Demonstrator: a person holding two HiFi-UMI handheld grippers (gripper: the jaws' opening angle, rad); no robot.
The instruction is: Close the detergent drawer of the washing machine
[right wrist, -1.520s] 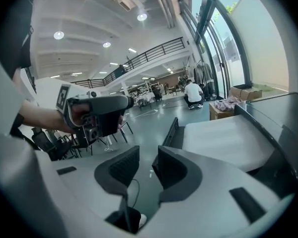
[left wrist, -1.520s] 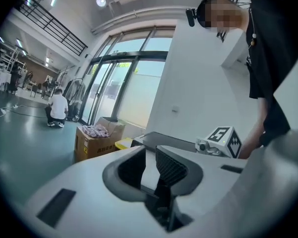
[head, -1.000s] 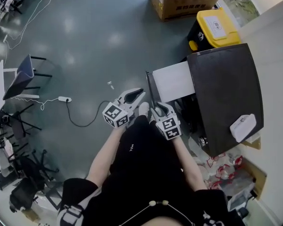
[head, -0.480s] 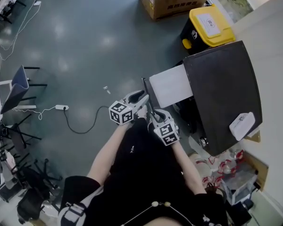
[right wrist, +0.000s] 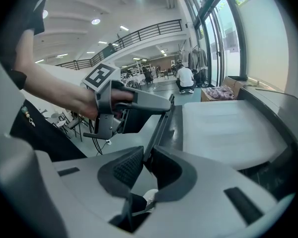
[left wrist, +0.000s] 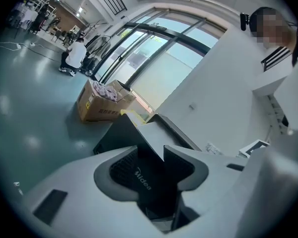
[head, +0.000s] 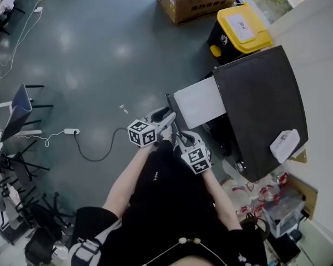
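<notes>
Grey floor | one washer | one drawer out | left claw opening astride it | right claw closing on it

left gripper jaws opening, right gripper jaws closing, drawer front between both.

The detergent drawer is sitting pulled far out of the black-topped washing machine's front edge. Its white body is lying level, and its dark front panel is standing upright.
</notes>
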